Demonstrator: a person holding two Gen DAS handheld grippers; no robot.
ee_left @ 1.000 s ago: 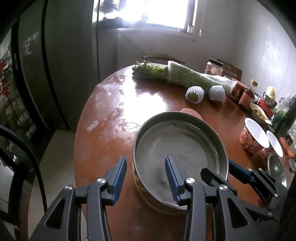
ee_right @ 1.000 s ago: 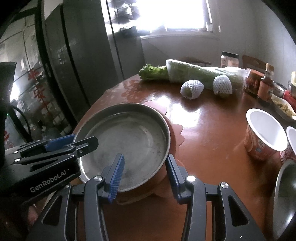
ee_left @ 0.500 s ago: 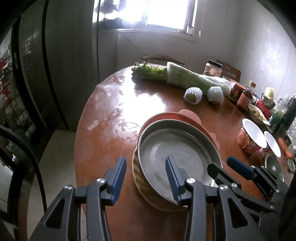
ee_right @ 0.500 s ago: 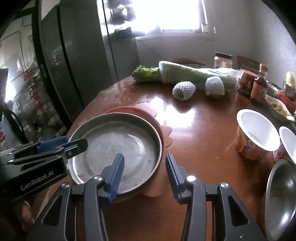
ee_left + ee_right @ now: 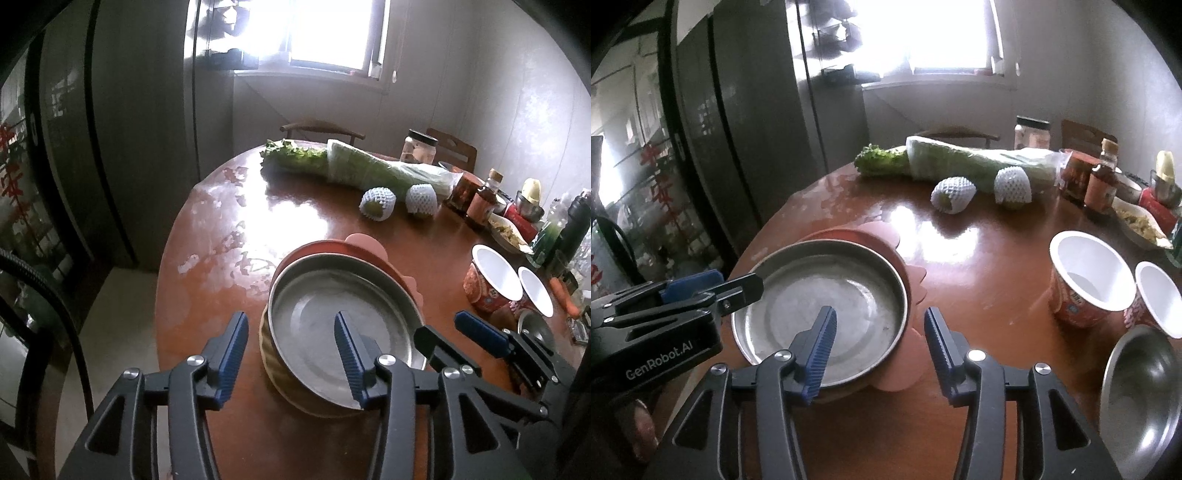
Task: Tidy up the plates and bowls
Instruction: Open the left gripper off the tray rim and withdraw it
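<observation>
Sunlit brown surface (image 5: 979, 266) carried the metal plate (image 5: 827, 299) stacked on a pink plate (image 5: 912, 280), both claws, left claw (image 5: 288, 354) and right claw (image 5: 877, 347), spread empty above it, so stacking looked done and the steel bowl (image 5: 1141, 391) likely came next.

Metal pan (image 5: 332, 325) now lower on stacked dishes, both grippers drawn back

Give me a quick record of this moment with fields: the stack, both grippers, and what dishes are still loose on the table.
stack: metal plate on top, pink plate and tan bowl beneath
left gripper: open, fingers straddling the stack's near rim
right gripper: open, fingers straddling the stack's right rim
holding: nothing, either gripper
loose dishes: steel bowl, two paper cups
surface: round wooden table
</observation>
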